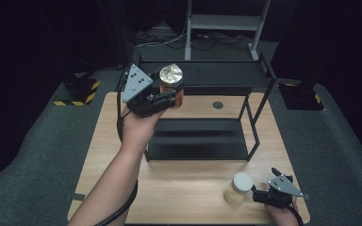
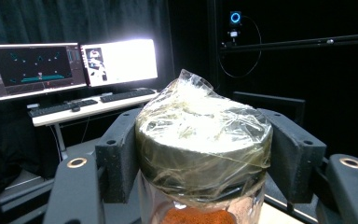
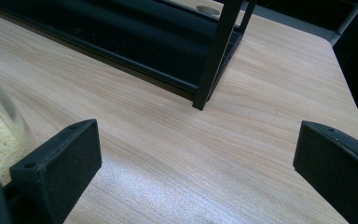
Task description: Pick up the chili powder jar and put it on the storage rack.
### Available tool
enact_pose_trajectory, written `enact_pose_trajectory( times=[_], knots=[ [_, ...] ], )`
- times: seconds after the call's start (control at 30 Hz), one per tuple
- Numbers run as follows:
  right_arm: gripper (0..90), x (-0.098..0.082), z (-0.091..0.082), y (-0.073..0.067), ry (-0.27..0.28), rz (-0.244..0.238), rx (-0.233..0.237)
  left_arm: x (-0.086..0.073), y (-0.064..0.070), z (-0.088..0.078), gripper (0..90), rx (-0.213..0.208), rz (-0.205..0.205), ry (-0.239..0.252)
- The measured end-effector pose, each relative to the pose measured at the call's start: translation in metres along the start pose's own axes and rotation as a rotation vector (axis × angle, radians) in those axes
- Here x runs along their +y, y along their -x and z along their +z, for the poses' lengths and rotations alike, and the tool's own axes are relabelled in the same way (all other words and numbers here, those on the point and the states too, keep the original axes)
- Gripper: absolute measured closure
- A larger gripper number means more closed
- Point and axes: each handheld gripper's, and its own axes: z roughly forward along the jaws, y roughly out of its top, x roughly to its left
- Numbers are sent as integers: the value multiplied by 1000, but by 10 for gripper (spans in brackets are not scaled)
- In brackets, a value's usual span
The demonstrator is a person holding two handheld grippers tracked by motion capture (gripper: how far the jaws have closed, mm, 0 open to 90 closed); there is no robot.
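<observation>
Held jar: a jar of reddish-orange powder [image 1: 171, 84] with film stretched over its grey lid, up in the air at the left end of the rack's top shelf, well clear of the table.
Grip on it: the left gripper [image 1: 166, 94] is clamped on the jar just under the lid; in the left gripper view both black pads [image 2: 117, 151] press the lid's sides and the film [image 2: 200, 121] bulges above them.
Why held so: taking it high by the lid keeps the jar upright and leaves its base free to be set down, probably on the top shelf [image 1: 226, 73] beside it.
Second jar: a jar of pale grains [image 1: 238, 188] with a plain grey lid, standing on the table near its front right, in front of the rack.
Right gripper: the right gripper [image 1: 262, 192] rests low at the front right corner, just beside the pale jar, its fingers spread wide with nothing between them; in the right gripper view bare wood lies between the pads [image 3: 60, 158] and the jar's glass shows at the left edge.
Why it waits there: likely placed to take the pale jar next.
Rack: one black two-tier rack [image 1: 202, 141], lower shelf and top shelf both bare.
Table: light wood table [image 1: 113, 141].
Count: two jars, two grippers, one rack with two shelves.
</observation>
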Motion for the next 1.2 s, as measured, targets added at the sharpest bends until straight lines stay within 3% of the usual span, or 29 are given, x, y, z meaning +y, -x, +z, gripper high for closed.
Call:
enact_pose_trajectory(
  times=[0.23, 0.7, 1.2],
  knots=[
    [3, 0, 0, 0, 0, -1, 2, 5, -5, 11, 348, 6, -11, 14],
    [3, 0, 0, 0, 2, -2, 2, 16, -8, 33, 348, 39, 12, 21],
    [3, -1, 0, 0, 5, 1, 2, 12, -14, 60, 348, 78, -7, 9]
  ],
)
